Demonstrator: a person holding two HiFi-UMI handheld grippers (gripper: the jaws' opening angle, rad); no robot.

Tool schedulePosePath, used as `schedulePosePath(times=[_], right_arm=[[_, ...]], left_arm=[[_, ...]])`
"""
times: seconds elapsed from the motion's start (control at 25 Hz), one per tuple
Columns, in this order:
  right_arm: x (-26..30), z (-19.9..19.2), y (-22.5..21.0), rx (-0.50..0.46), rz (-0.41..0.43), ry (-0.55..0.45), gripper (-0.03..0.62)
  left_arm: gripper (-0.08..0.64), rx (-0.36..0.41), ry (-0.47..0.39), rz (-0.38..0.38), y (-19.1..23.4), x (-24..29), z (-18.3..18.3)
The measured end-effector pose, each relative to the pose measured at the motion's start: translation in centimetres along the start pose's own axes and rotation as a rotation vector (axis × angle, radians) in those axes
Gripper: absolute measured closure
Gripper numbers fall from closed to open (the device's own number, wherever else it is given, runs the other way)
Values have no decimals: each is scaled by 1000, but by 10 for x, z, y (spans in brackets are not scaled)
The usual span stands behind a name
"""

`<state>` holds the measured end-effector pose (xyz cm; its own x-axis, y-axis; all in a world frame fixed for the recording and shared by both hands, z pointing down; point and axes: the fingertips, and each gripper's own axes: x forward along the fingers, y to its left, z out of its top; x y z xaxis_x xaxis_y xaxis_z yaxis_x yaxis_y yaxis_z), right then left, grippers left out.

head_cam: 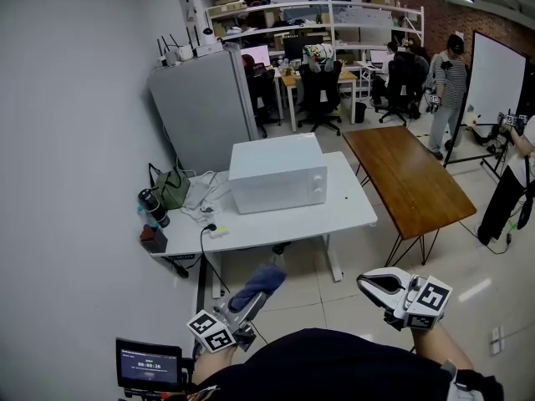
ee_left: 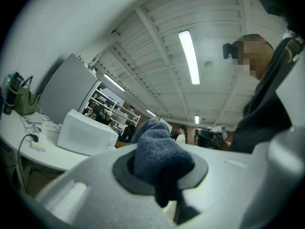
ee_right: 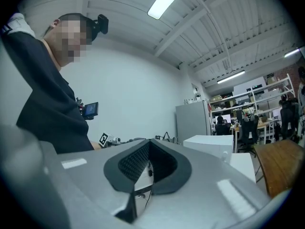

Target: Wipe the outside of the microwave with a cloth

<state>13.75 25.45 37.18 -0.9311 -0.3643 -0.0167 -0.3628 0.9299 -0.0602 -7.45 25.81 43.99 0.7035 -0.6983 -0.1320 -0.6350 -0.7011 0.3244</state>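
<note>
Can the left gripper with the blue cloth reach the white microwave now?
Probably not yet: the left gripper, shut on the blue fleecy cloth, hangs near the person's body, apart from the white desk. Nothing blocks the front of the white box-shaped microwave; stepping closer should do.

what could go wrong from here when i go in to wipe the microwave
1. The cloth sticks out of the left tool in a loose bunch; it might slip or fold under pressure.
2. Cables and a bottle crowd the microwave on its wall side; wiping there could snag or topple them.
3. The right tool holds nothing, so nothing braces the microwave if it slides.
</note>
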Motion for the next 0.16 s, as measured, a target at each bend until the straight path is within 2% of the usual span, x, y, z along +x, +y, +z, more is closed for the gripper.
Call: schedulePosePath(times=[0.16], right_arm=[[-5,-4,-9,-14,-26,-9,588]], left_arm=[[500,-3,1,1,-2,1,-1]])
